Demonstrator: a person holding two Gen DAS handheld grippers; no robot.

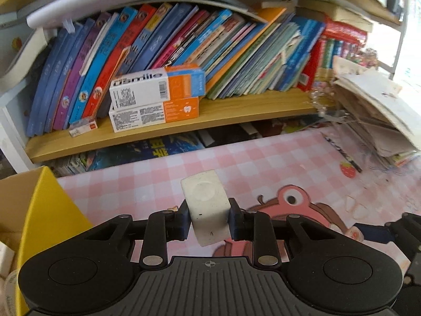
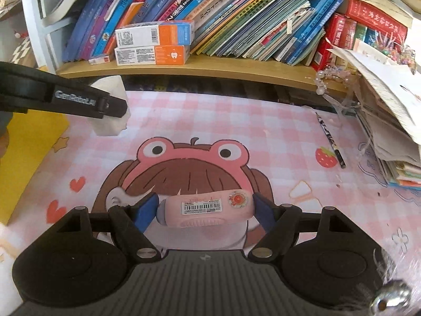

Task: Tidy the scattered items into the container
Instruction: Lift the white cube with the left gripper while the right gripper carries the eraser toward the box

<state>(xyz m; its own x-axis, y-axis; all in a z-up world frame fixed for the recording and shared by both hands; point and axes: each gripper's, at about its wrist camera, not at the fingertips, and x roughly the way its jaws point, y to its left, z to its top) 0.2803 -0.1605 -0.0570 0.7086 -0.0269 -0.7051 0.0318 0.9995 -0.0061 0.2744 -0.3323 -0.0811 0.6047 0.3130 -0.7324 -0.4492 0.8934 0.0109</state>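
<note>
Left tool (image 1: 209,220): clenched on a white block eraser (image 1: 208,206), blue pads pressing its two side faces; the eraser is lifted clear of the tabletop
Eraser axis: long axis runs away from the camera, along the fingers, and tilts a little; the far end points toward the bookshelf, and a faint round imprint shows on the upper face
Right tool (image 2: 205,210): grasping a pink handheld gadget (image 2: 205,209), one pad at each end
Gadget axis: long axis lies crosswise between the fingers, left to right in the right wrist view; barcode label and a round red sticker face up, a ribbed strip runs along the near side
Tools together: in the right wrist view the left tool comes in from the left edge with the white eraser in its tip, well apart from the pink gadget
Container: a yellow box (image 1: 43,210) stands just left of the left tool, its inside blurred
Tabletop (image 2: 236,121): pink and white checked mat with a cartoon frog-hat girl, hearts and a strawberry; a dark patterned pencil (image 2: 331,139) lies on it at the right
Room: a wooden shelf (image 1: 236,105) of leaning children's books, two orange and white toothpaste boxes (image 1: 155,97) stacked on it, and a slumped pile of papers (image 2: 389,110) at the right
</note>
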